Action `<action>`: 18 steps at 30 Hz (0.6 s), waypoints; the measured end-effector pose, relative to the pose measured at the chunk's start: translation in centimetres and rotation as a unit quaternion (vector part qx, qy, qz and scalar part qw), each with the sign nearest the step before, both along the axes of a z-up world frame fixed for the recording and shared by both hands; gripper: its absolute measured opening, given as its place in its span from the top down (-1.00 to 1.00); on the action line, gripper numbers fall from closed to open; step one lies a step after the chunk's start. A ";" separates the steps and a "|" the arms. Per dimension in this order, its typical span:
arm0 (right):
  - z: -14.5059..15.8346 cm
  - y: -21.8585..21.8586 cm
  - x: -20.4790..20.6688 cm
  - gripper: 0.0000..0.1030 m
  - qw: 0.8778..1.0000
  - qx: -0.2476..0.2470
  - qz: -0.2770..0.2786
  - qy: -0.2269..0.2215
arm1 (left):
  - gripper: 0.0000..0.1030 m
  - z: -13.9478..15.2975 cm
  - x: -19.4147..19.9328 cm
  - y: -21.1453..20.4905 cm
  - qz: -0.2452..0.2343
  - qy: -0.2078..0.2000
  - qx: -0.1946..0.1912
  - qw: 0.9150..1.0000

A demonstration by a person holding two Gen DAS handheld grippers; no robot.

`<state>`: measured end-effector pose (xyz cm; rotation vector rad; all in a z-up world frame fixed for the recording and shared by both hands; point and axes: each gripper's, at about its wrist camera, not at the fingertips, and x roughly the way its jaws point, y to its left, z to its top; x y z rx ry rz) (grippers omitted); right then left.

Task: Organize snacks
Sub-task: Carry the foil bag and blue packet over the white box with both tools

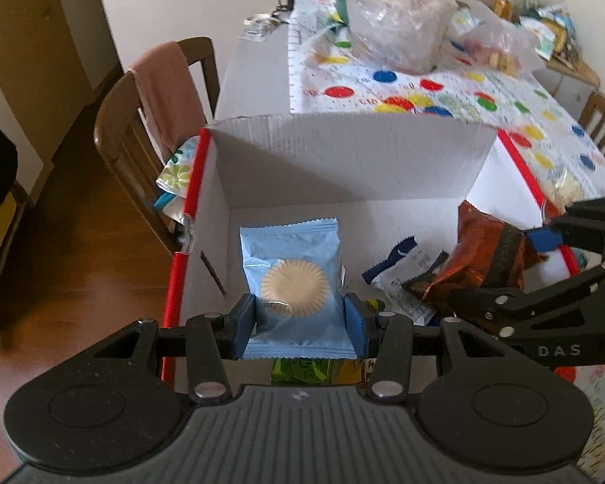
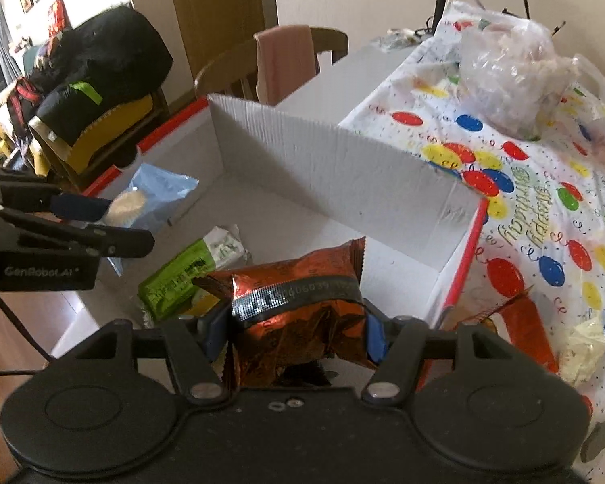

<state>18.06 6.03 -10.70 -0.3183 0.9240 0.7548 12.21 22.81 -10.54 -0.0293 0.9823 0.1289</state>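
Blue pads on the left gripper (image 1: 300, 324) pinch the lower sides of a pale blue packet (image 1: 292, 278) with a round biscuit showing through its window; the fingers (image 1: 244, 324) are partly closed on it, and it hangs over the left part of the white box (image 1: 343, 161), above the floor of the box rather than lying on it. The right gripper (image 2: 296, 332) clamps a crinkled copper foil bag (image 2: 302, 306) in the same way, held over the box's right side near the red-edged wall.

Below and between the two held packets, a few snacks lie in the box: a green packet (image 2: 173, 282), a white one with a dark blue end (image 1: 399, 266), and something dark beside it that I cannot identify.

Outward, the box sits at the near end of the tabletop (image 2: 544, 222), which has a balloon-print cloth. Loose clear plastic bags (image 1: 399, 20) with more food sit toward the far edge, and further packets lie at the far right corner.

Judging by this, the sorting is partly done: some snacks are in, two are held over the box and not yet let go, and the far end remains to be gathered.
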 end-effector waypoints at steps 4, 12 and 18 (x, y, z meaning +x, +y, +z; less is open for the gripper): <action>-1.3 0.5 0.2 -0.24 1.000 -0.016 -0.003 0.010 | 0.10 -1.1 0.4 -0.3 -0.007 0.013 0.004 1.000; -1.7 1.5 0.0 -0.27 0.999 -0.035 0.004 -0.005 | 0.10 -2.7 1.0 -0.6 -0.010 0.040 0.002 0.999; -1.6 1.6 -0.1 -0.31 0.999 -0.040 -0.001 -0.004 | 0.09 -3.3 1.0 -0.9 -0.009 0.050 0.004 0.999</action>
